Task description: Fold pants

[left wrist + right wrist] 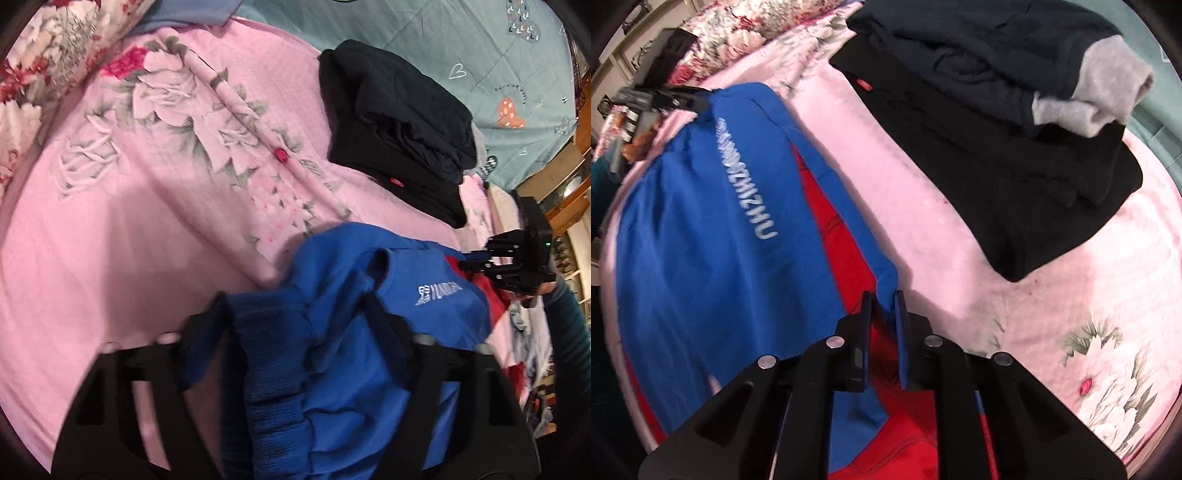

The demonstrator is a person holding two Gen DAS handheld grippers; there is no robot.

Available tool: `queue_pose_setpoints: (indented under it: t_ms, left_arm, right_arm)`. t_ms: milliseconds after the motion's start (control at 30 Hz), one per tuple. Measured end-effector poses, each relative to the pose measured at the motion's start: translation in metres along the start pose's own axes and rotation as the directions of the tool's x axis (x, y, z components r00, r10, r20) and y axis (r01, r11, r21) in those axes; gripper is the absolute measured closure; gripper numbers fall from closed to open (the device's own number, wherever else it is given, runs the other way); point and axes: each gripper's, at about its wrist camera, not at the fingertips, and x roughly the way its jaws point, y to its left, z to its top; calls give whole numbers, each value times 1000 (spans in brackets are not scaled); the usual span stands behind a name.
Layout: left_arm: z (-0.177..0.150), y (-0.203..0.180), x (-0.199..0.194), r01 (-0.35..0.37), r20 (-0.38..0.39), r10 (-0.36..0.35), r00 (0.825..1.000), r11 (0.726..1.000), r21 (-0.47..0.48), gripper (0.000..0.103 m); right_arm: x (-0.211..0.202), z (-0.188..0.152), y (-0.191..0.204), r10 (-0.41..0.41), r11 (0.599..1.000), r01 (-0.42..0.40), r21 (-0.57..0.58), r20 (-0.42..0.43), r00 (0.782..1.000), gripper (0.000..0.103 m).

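Observation:
Blue pants (351,280) with red panels and white lettering lie bunched on the pink floral blanket (147,221). My left gripper (299,314) is shut on their dark blue ribbed waistband, which fills the gap between the fingers. In the right wrist view the pants (701,221) spread left, and my right gripper (882,310) is shut on a blue edge beside a red panel. Each view shows the other tool: the right gripper (476,258) at the pants' far right side, the left gripper (683,99) at their far end.
A stack of folded black and navy garments (399,129) lies on the blanket beyond the pants, with grey lining (1100,99) showing on top. A teal quilt (480,44) and a floral pillow (55,48) lie farther back. A teal sleeve (569,332) is at the right edge.

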Motion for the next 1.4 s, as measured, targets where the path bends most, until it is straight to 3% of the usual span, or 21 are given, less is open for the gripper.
queue_pose_setpoints:
  t_ms: [33,200,433,633,867,967,1033,1200,1333,1400]
  left_arm:
    - [0,0,3,-3,-20,3,1000,1000,2,64]
    - [-7,-23,-8,-101,43,96,994,987,123,67]
    - [-27,-50,-68,-113,168,77,983,970,214,67]
    - [-76,-81,-120,-153,215,91,972,944,293,67]
    - [-170,-95,-151,-212,231,129,964,900,381,65]
    - [-194,-83,-144,-231,195,169,966,903,363,63]
    - [-204,-76,-145,-214,181,159,970,915,342,61]
    - [-188,-83,-142,-246,223,179,958,913,324,63]
    - [-124,-101,-134,-307,313,210,926,901,305,66]
    - [-93,-109,-135,-341,368,226,902,896,284,66]
  right_arm:
    - [0,1,0,-6,1000,6,2,5,1000,94]
    - [-12,1,8,-59,998,59,0,47,997,97]
    - [-64,-15,32,-99,994,104,-24,155,983,98]
    - [-105,-47,80,-96,992,112,-54,241,966,98]
    - [-117,-101,139,-31,994,59,-96,271,962,98]
    - [-113,-128,164,17,994,15,-110,277,961,98]
    - [-103,-139,179,47,992,-14,-125,265,963,98]
    - [-89,-147,185,37,995,-14,-95,247,968,98]
    - [-102,-126,166,-36,996,58,-65,293,955,98]
    - [-111,-111,151,-92,994,107,-26,325,941,98]
